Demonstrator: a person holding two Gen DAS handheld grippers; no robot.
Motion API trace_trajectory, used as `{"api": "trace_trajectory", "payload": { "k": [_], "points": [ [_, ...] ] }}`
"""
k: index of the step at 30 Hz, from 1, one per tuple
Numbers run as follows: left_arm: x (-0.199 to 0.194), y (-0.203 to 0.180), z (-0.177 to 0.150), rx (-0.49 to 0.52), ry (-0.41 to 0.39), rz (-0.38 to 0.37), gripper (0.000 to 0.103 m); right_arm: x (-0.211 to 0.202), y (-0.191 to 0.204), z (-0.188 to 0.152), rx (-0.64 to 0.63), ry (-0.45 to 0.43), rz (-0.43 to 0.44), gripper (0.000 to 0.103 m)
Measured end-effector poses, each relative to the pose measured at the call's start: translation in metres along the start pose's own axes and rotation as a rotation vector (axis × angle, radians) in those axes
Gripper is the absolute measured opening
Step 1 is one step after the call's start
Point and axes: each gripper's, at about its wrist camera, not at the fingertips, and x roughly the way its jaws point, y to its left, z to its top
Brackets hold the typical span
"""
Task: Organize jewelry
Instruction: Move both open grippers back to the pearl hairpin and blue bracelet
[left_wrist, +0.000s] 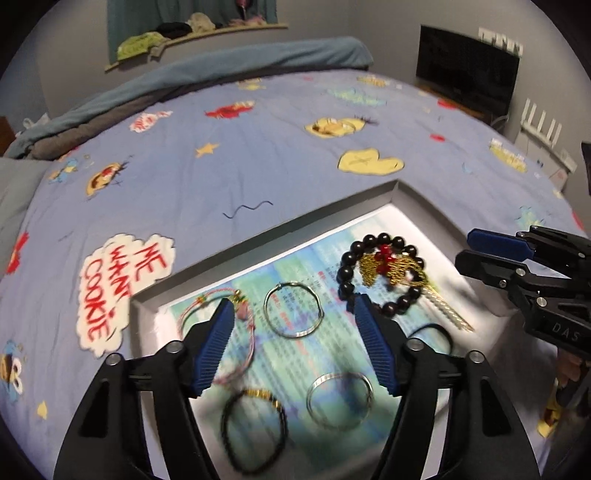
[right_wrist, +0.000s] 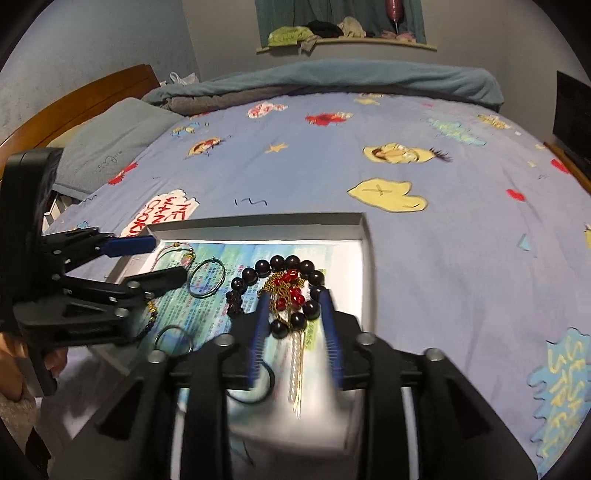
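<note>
A shallow grey box (left_wrist: 397, 188) (right_wrist: 258, 223) lined with printed paper lies on the bed and holds the jewelry. A dark bead bracelet (left_wrist: 382, 271) (right_wrist: 314, 277) rings a gold and red ornament (left_wrist: 384, 264) (right_wrist: 288, 291) with a twisted hairpin (left_wrist: 450, 314) (right_wrist: 295, 369). A thin metal hoop (left_wrist: 293, 310) (right_wrist: 207, 280), a pink cord bracelet (left_wrist: 240, 306) (right_wrist: 177, 253), a second hoop (left_wrist: 340, 400) and a black cord bracelet (left_wrist: 255, 428) lie nearby. My left gripper (left_wrist: 295, 306) (right_wrist: 162, 258) is open above the hoop. My right gripper (right_wrist: 295, 299) (left_wrist: 465, 247) is open, its fingers either side of the ornament.
The box rests on a blue cartoon-print bedsheet (left_wrist: 258, 147) (right_wrist: 443, 240). A folded blanket (right_wrist: 332, 81) lies at the far end, a pillow (right_wrist: 110, 140) and wooden headboard (right_wrist: 85, 96) at the left. A dark screen (left_wrist: 467, 70) stands at the right. A black hair tie (right_wrist: 258, 384) lies in the box's near end.
</note>
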Motion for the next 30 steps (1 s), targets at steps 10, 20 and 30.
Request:
{"api": "trace_trajectory", "payload": {
  "k": [10,20,30],
  "points": [
    [-0.06,0.005,-0.035,-0.07,-0.053,0.046,0.088,-0.061,0.004,-0.021,-0.008,-0.075,-0.009,0.086],
    [-0.131,0.012,-0.082,-0.128,-0.137,0.108,0.093,-0.116,0.025,-0.05,-0.081,-0.152,-0.047,0.097],
    [-0.153,0.023,-0.148,-0.19,-0.115,0.173,0.093,-0.136,0.035,-0.088,-0.119,-0.152,-0.09,0.097]
  ]
}}
